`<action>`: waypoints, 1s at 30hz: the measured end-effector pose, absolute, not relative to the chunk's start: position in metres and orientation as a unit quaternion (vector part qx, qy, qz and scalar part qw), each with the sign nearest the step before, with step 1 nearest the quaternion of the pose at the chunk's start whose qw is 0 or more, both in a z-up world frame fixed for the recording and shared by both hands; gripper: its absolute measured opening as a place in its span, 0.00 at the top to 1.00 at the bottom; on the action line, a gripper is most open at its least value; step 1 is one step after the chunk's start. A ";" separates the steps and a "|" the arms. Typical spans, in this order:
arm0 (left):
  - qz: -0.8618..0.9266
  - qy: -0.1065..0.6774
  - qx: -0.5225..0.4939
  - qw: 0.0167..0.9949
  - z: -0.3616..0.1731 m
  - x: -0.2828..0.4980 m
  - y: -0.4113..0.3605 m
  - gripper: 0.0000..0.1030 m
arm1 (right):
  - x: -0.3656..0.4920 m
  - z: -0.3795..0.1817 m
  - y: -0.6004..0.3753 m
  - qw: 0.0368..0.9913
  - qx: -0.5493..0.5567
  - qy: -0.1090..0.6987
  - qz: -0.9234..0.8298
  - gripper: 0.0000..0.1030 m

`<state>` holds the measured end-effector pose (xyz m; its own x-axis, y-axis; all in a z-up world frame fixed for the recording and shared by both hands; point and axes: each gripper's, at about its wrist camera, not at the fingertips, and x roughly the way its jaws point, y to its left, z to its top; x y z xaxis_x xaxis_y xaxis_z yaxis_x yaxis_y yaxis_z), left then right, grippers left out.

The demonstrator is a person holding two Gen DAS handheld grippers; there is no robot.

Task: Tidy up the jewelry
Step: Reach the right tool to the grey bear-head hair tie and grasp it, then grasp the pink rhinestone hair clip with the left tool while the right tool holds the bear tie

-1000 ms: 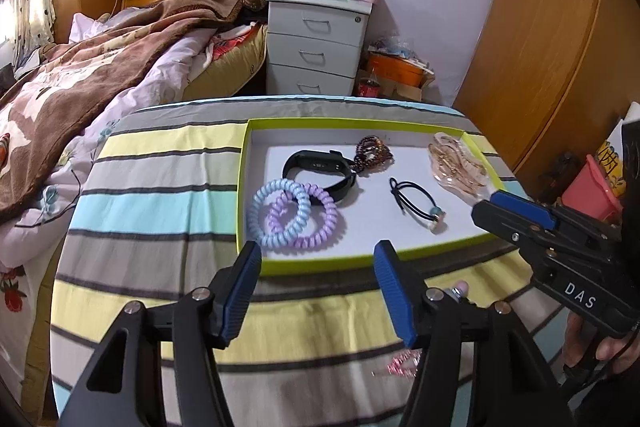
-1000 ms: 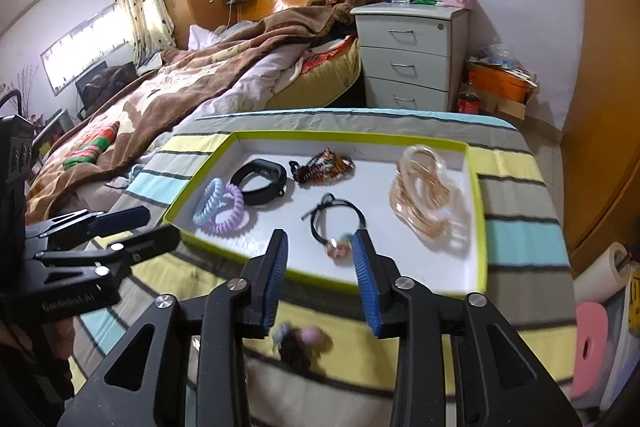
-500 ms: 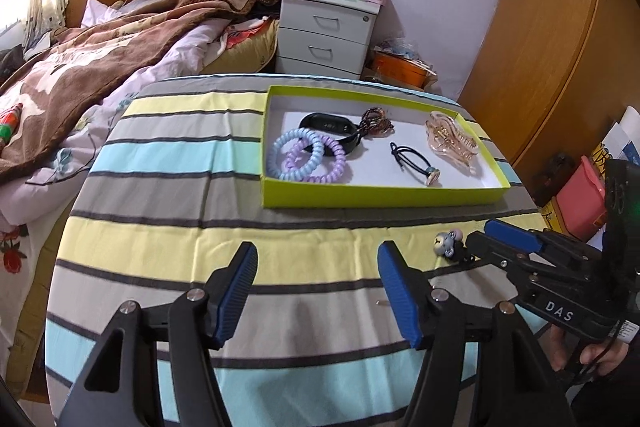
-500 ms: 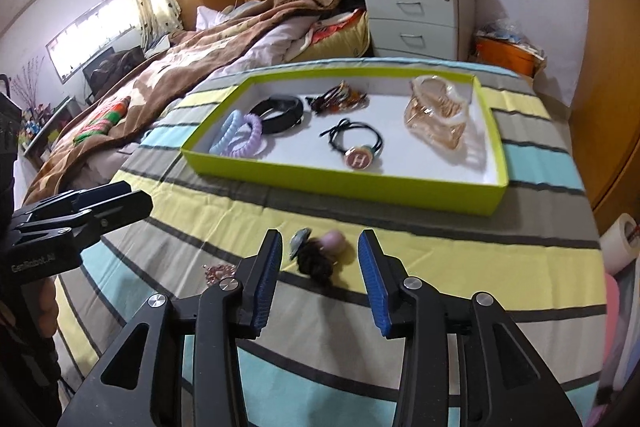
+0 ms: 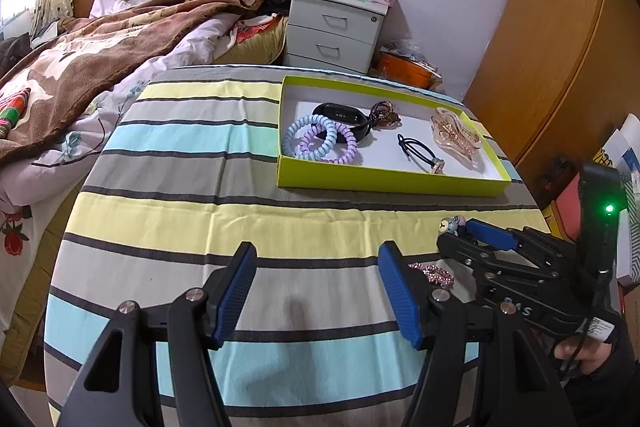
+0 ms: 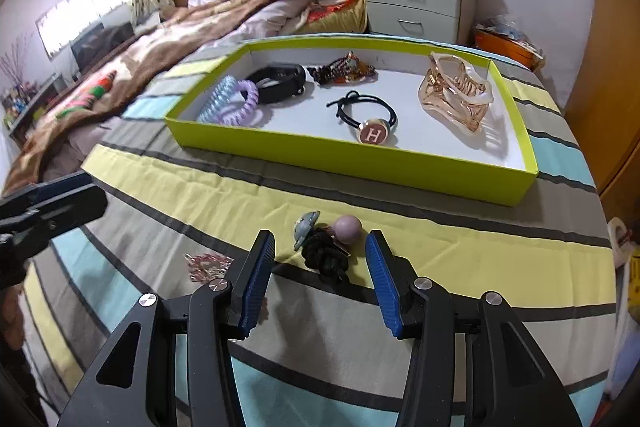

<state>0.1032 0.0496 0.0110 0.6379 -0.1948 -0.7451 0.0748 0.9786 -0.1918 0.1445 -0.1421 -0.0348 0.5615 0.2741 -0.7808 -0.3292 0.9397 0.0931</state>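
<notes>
The right tongs (image 6: 320, 269) hang low over the striped counter (image 5: 200, 227) near its front edge, jaws apart and just lately widening, with a black hair tie (image 6: 324, 259) lying on the cloth between the blue pads (image 6: 256, 279) — neither pad touches it. The tie carries a mauve bead (image 6: 349, 227) and a grey disc charm (image 6: 305, 227), both on the side nearer the box. A small pink sparkly clip (image 6: 208, 265) lies on the counter just to the left of these tongs, outside the jaws.

The left tongs (image 5: 316, 291) stand open and hold nothing; only bare striped cloth shows between their pads. In the left wrist view the pink clip (image 5: 434, 273) sits just beyond the right-hand pad, between the two tools.

Further back, toward the counter's far right part, a lime-green box (image 6: 352, 163) holds the sorted pieces: two spiral hair ties (image 6: 232, 103), one blue and one lilac, at its left end; a black wristband (image 6: 280, 81) beside them; a dark beaded bracelet (image 6: 344, 71); a black hair tie with an H charm (image 6: 374, 133) near the front wall; and a translucent peach claw clip (image 6: 452, 95) at the right end.
</notes>
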 end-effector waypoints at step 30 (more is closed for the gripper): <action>-0.107 0.447 -0.073 0.885 -0.003 0.107 0.024 0.36 | 0.129 -0.020 -0.164 0.897 -0.011 0.412 0.161 0.78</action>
